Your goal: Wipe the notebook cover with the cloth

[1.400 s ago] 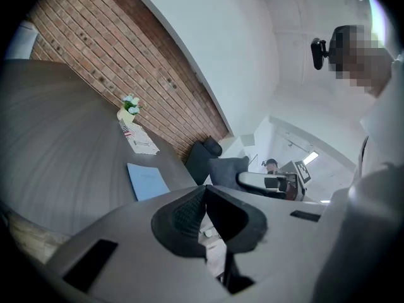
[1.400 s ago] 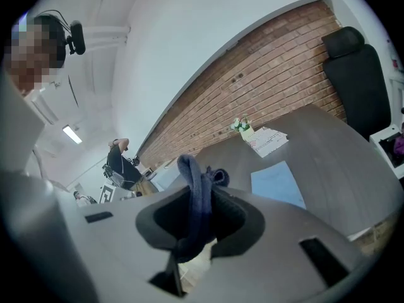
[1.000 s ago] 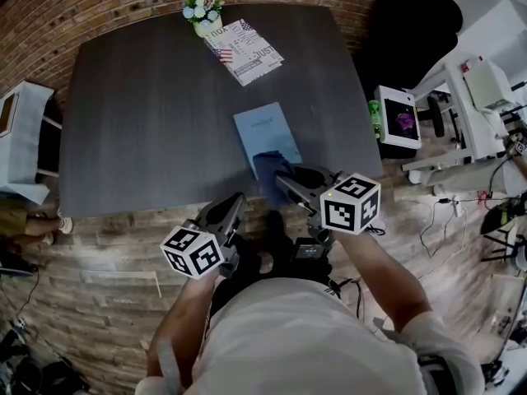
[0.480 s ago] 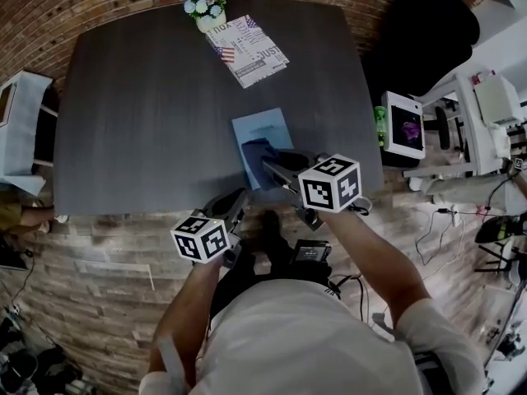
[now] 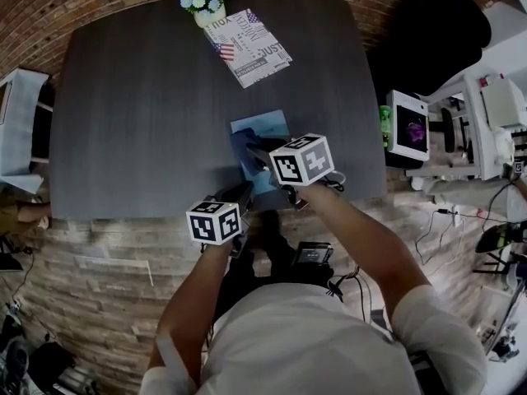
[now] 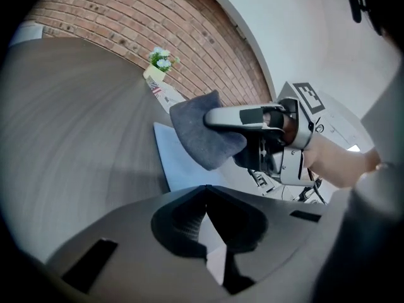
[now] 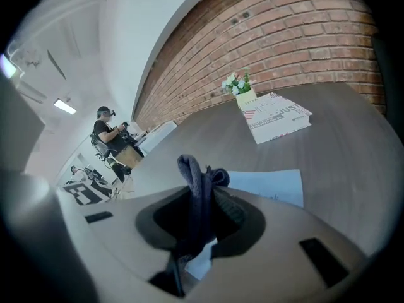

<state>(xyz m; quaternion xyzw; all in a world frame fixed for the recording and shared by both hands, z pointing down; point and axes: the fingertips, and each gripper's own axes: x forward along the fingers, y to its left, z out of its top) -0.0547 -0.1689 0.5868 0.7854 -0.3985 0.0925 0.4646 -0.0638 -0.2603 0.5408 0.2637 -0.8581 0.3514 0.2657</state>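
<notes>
My right gripper [image 7: 201,214] pinching the dark cloth [image 7: 194,180], cloth over the blue notebook [image 5: 269,125], notebook flat near the front edge of table [image 5: 140,105], my left gripper [image 6: 207,192] pressed together, empty, beside the notebook.

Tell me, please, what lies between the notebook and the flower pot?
A printed booklet lies between the notebook and the flower pot, as the head view shows.
</notes>
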